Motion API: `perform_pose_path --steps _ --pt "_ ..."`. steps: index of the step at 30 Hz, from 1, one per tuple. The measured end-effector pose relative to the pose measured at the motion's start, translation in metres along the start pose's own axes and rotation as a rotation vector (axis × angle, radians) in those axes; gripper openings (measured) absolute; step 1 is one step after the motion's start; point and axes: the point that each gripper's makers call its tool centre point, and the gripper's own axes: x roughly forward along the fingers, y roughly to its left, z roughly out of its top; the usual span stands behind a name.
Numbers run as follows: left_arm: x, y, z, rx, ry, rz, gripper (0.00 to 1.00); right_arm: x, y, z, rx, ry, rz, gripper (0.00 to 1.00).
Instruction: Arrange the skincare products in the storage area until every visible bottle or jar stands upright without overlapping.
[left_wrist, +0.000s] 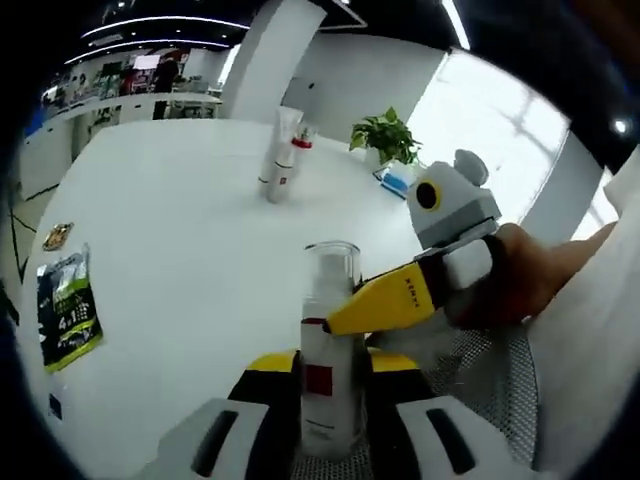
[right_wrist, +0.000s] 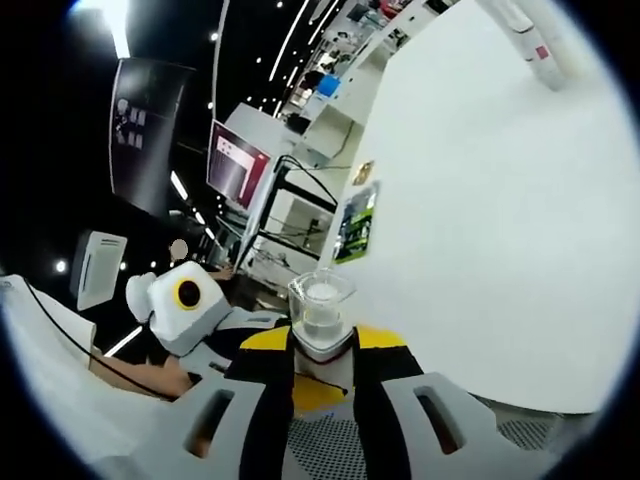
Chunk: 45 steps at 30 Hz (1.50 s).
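- Surface: round white table (left_wrist: 180, 260), bare across most of its top; a bright window wall stands behind it.
- Potted plant (left_wrist: 386, 137) at the far edge; green packet (left_wrist: 68, 310) lying flat near the left edge.
- Two white tubes (left_wrist: 281, 155) stand upright, touching, well apart from the grippers.
- Pump bottle (left_wrist: 328, 350): white body, red square label, clear cap; upright at the near edge.
- Left gripper (left_wrist: 330, 400): clamped on the bottle's lower body.
- Right gripper (right_wrist: 322, 365): jaws closed just under the clear cap (right_wrist: 321, 305).
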Motion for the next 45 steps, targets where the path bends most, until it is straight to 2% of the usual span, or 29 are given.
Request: perform_pose_path --steps 9,20,29,32,34,39,45 --pt "-0.009 -0.006 0.012 -0.187 -0.071 -0.140 0.23 -0.002 0.008 0.005 0.024 -0.034 0.048 0.19" --pt "-0.010 -0.012 0.015 -0.292 -0.079 -0.231 0.21 -0.003 0.012 0.011 0.068 -0.058 0.088 0.19" --pt "-0.008 -0.012 0.013 -0.249 -0.069 -0.184 0.20 -0.001 0.009 0.010 0.073 -0.050 0.058 0.20" --pt "-0.006 -0.006 0.010 -0.195 -0.059 -0.128 0.20 0.000 0.005 0.009 0.059 -0.048 0.030 0.20" --pt "-0.004 -0.002 0.007 -0.174 -0.043 -0.094 0.20 0.001 -0.002 0.008 0.029 -0.041 -0.013 0.20" --pt "-0.001 0.004 0.003 -0.086 -0.016 -0.008 0.20 0.001 -0.005 0.005 0.028 -0.029 -0.034 0.20" --pt "0.002 0.009 -0.003 0.101 0.023 0.099 0.20 0.002 -0.011 0.000 0.032 -0.004 -0.064 0.19"
